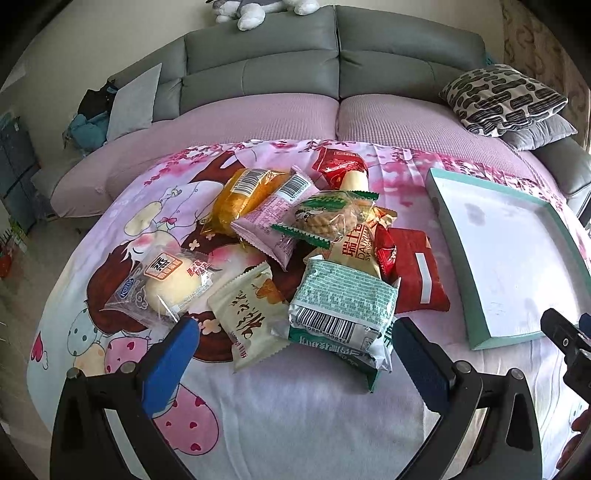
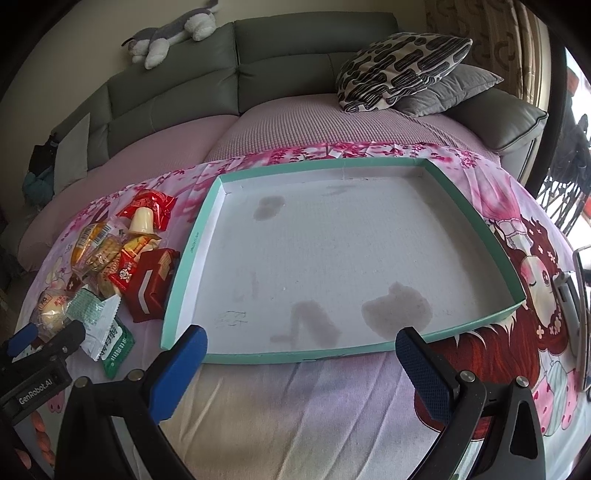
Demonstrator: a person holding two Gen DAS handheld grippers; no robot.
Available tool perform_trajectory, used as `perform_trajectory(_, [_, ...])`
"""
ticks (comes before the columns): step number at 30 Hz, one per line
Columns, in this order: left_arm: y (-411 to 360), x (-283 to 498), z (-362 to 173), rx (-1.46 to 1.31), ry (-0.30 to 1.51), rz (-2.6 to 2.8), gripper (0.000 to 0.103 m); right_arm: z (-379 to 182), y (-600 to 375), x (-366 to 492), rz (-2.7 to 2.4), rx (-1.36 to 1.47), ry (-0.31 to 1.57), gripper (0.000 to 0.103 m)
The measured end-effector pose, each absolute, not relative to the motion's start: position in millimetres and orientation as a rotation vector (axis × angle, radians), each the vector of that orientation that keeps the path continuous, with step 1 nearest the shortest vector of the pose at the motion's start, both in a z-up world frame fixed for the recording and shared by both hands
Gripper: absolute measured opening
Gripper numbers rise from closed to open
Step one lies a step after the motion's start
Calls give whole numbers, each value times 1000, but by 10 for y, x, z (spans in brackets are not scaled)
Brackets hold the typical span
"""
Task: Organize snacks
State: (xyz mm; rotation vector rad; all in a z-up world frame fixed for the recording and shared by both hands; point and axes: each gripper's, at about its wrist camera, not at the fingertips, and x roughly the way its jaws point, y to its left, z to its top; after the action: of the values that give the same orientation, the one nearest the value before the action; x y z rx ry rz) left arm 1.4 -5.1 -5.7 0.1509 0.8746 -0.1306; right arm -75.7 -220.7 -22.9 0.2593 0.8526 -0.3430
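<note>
A pile of wrapped snacks [image 1: 314, 236] lies on a pink cartoon-print cloth [image 1: 295, 406]. Nearest me is a green-and-white packet [image 1: 341, 314], with a cream packet [image 1: 251, 314] and a bun in clear wrap [image 1: 166, 284] to its left and a red packet [image 1: 417, 273] to its right. My left gripper [image 1: 291, 339] is open just in front of the green-and-white packet, its jaws wide apart. A shallow teal-rimmed box lid [image 2: 469, 229] with a stained white inside lies empty to the right. My right gripper [image 2: 301, 345] is open at the lid's near edge. The pile also shows in the right wrist view [image 2: 122, 258].
The cloth covers a low surface in front of a grey sofa [image 1: 332, 55] with pink seat covers. A patterned cushion [image 2: 399, 66] on a grey one sits at the sofa's right end. A plush toy [image 2: 173, 33] lies on the backrest. The left gripper's body [image 2: 40, 365] shows beside the right one.
</note>
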Motion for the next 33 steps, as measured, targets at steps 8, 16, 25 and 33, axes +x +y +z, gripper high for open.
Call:
perform_trajectory(8, [-43,22,-56,147,879,-132,103,-234,-2180,-739,-338,249,859,103])
perform_trajectory(16, [-37,21,-43,144,877,-134,103,-227,-2187,-740,-337,249,858,103])
perform_trajectory(25, [458,55,248,40,797,-20,103,63,-1838,-712,-179,235,676,103])
perform_trajectory(33, [1004,110,289,-54,799,78,103,73,-1201,-451,-36,156,673,103])
